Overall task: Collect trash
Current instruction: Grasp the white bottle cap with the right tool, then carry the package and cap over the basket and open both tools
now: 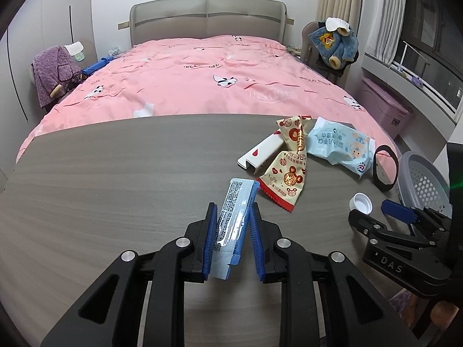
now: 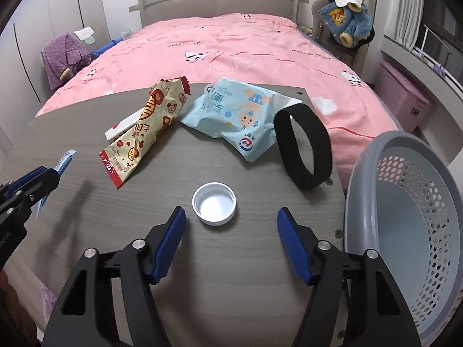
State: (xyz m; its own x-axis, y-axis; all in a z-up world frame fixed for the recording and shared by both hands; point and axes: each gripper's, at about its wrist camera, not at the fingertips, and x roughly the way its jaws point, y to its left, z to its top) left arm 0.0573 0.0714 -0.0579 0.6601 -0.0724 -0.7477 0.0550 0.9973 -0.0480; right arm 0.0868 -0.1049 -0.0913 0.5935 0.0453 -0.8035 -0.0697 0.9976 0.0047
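Note:
My left gripper (image 1: 233,206) has a thin blue sachet (image 1: 235,217) between its pads; the right pad stands slightly off it, so the hold is unclear. The sachet tip shows at the left of the right wrist view (image 2: 65,157). My right gripper (image 2: 230,217) is open and empty, just behind a white bottle cap (image 2: 214,206) on the grey table (image 2: 246,260). Further back lie a cream-and-red snack wrapper (image 2: 147,131), a white box (image 2: 124,125), a light blue wipes pack (image 2: 234,115) and a black band (image 2: 302,147). A grey perforated basket (image 2: 405,231) stands off the table's right edge.
A bed with a pink cover (image 2: 231,57) lies beyond the table. Chairs with clothes stand at both sides of it (image 2: 60,57) (image 2: 344,26). A pink storage bin (image 2: 405,98) sits at the right by the window.

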